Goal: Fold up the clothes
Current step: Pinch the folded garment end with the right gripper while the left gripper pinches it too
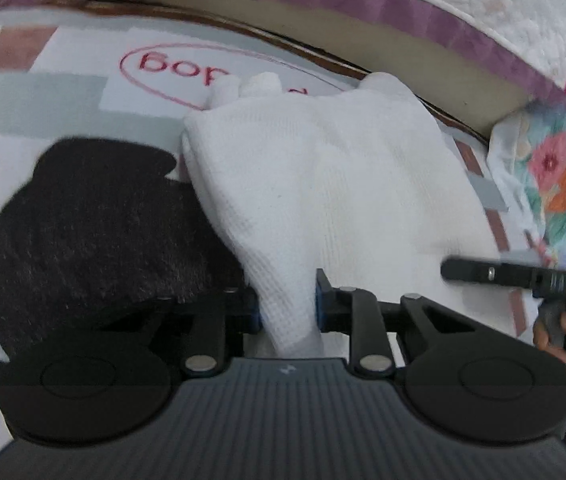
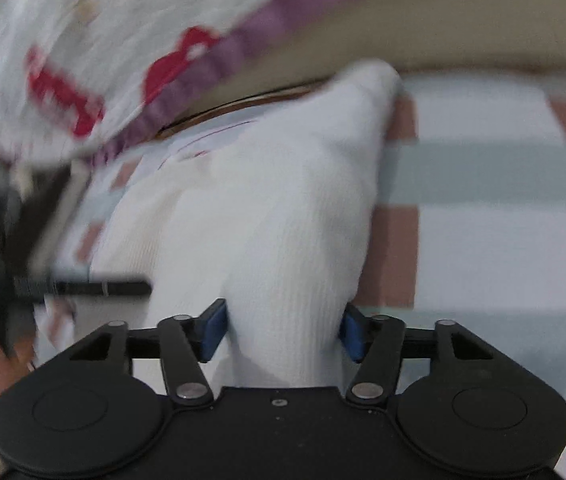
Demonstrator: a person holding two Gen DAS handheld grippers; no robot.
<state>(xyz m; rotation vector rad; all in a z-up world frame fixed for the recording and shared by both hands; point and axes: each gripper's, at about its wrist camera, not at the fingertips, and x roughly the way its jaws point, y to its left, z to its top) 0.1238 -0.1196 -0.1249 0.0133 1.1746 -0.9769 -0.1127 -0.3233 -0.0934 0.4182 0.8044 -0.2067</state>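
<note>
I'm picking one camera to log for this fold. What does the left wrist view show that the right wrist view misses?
Only the left wrist view shows the black fuzzy garment beside the white cloth, and floral fabric. Only the right wrist view shows the right tongs gripping that cloth. Both share the white cloth, the checked bed cover and the purple-edged quilt; the left tongs grip the cloth too.

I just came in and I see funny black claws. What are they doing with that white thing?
A person is folding clothes with a gripper in each hand. The left gripper and the right gripper each pinch a bunched bit of the white cloth, which lies partly spread on a checked sheet. A black fuzzy garment sits beside it, untouched. The right view is blurry.
</note>
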